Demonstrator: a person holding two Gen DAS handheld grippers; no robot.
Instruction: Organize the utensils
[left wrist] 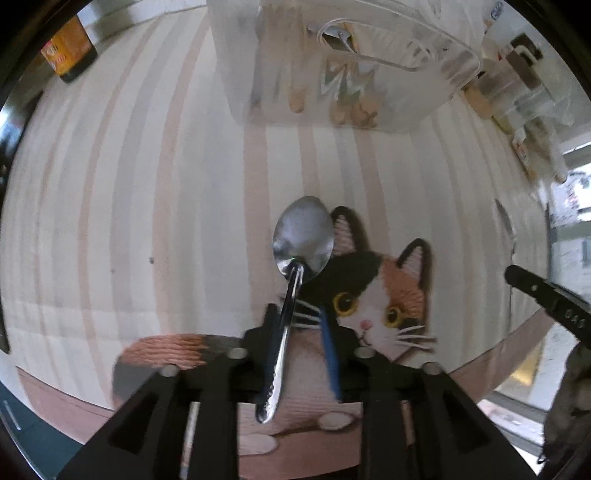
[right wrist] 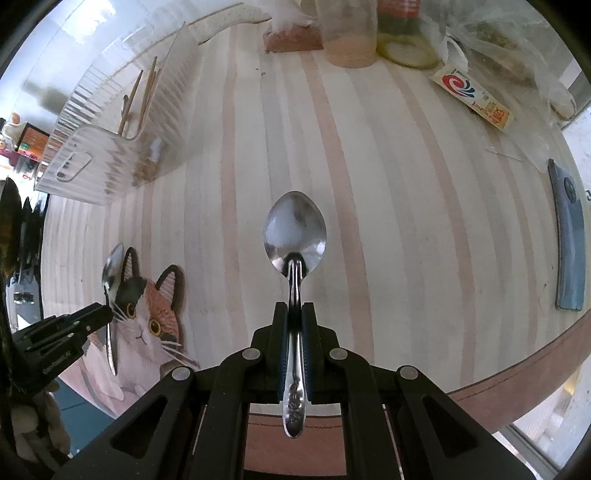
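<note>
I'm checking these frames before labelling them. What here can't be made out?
- Bin contents: in the left wrist view, the frosted wall blurs them; in the right wrist view, ribbed plastic does.
- Left hand-held gripper: the spoon lies against one finger, with a gap to the other; whether it is gripped is unclear.
- Box print: too small in the right wrist view.
- Jars: tops cut off by the frame edge.

Striped tablecloth (right wrist: 369, 184), daylit window (right wrist: 546, 424)

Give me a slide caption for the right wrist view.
Right gripper clamps a steel spoon above the striped tablecloth, clear utensil holder at left.
</note>
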